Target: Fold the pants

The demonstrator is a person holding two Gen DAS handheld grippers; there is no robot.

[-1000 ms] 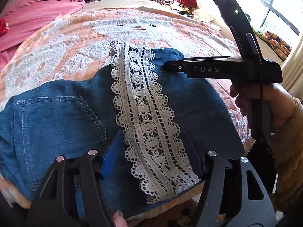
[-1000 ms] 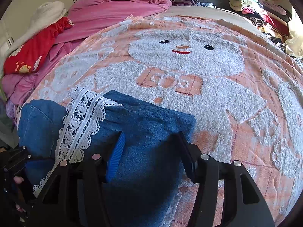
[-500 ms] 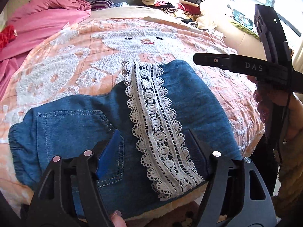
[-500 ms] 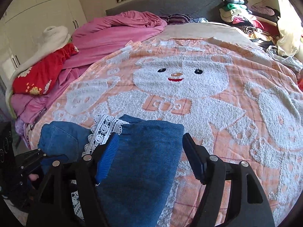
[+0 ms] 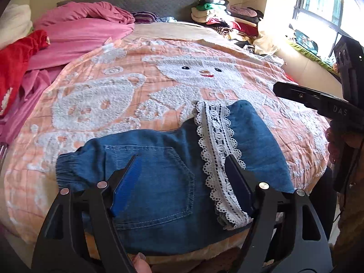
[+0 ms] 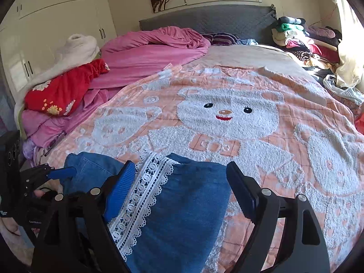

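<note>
Both the left gripper [image 5: 182,182] and the right gripper [image 6: 179,188] hang with jaws spread wide and empty above the pants [image 5: 168,177], probably to let the fold settle. The soft denim pants, crossed by a scalloped white lace strip [image 5: 216,154], lie folded on the fuzzy peach blanket [image 5: 136,86], below its bear face.

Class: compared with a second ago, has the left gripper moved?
Yes. The left gripper has pulled back and up from the pants; more bedspread and headboard now show.
</note>
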